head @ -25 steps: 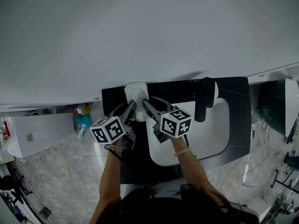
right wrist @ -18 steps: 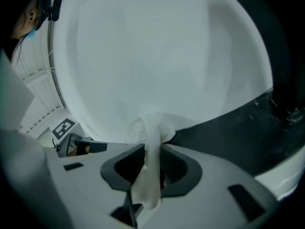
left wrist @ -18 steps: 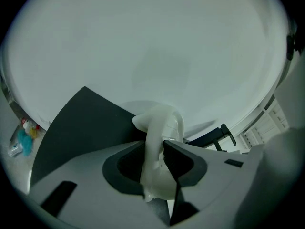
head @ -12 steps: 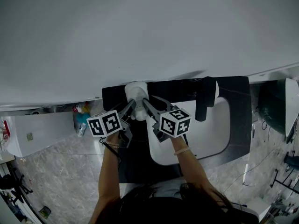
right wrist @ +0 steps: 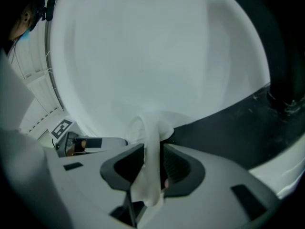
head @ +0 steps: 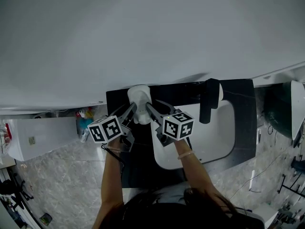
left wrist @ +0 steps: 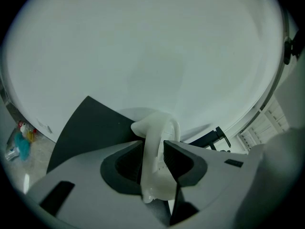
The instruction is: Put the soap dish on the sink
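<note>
1. Left gripper (left wrist: 153, 151) – jaws closed on the rim of the white soap dish (left wrist: 161, 126).
2. Right gripper (right wrist: 153, 152) clamps the opposite rim.
3. Dish lies at both fingertips – over the black counter (head: 238, 99), left of the sink (head: 219, 132).

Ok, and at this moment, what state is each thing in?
soap dish: clamped from both sides, over the back of the black counter; whether it rests there is unclear.
left gripper: jaws shut on the dish's rim.
right gripper: jaws shut on the opposite rim.
faucet: no water seen running.
</note>
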`<control>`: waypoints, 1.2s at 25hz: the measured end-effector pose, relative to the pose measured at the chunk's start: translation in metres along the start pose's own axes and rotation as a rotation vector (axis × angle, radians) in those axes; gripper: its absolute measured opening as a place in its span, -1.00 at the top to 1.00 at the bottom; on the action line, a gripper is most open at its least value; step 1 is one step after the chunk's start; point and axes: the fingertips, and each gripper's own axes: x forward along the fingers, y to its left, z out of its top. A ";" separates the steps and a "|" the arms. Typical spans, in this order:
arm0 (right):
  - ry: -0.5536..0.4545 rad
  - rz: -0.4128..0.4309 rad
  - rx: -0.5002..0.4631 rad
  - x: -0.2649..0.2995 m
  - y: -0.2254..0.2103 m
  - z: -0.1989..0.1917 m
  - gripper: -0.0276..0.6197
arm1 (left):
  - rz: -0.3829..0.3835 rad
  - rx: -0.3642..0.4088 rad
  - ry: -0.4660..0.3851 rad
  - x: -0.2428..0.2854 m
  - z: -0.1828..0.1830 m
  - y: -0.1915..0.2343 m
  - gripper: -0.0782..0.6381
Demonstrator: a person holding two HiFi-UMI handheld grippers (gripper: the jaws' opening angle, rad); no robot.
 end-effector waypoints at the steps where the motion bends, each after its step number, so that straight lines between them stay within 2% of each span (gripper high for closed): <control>1: -0.003 0.001 0.000 0.000 0.001 0.001 0.56 | -0.002 -0.001 -0.009 -0.003 0.003 0.000 0.43; 7: -0.053 -0.004 -0.001 -0.012 0.006 0.015 0.43 | -0.013 -0.011 -0.086 -0.032 0.016 -0.001 0.43; 11: -0.108 -0.020 -0.047 -0.034 0.022 0.038 0.43 | -0.062 -0.021 -0.169 -0.065 0.030 -0.021 0.43; 15: -0.175 -0.010 -0.130 -0.066 0.055 0.066 0.43 | -0.123 0.040 -0.249 -0.101 0.044 -0.057 0.43; 20: -0.259 0.006 -0.253 -0.116 0.109 0.094 0.65 | -0.226 0.129 -0.360 -0.154 0.057 -0.121 0.43; 25: -0.330 0.062 -0.341 -0.169 0.166 0.108 0.77 | -0.249 0.254 -0.466 -0.206 0.053 -0.175 0.77; 30: -0.383 0.128 -0.417 -0.223 0.221 0.112 0.81 | -0.367 0.292 -0.508 -0.255 0.033 -0.224 0.77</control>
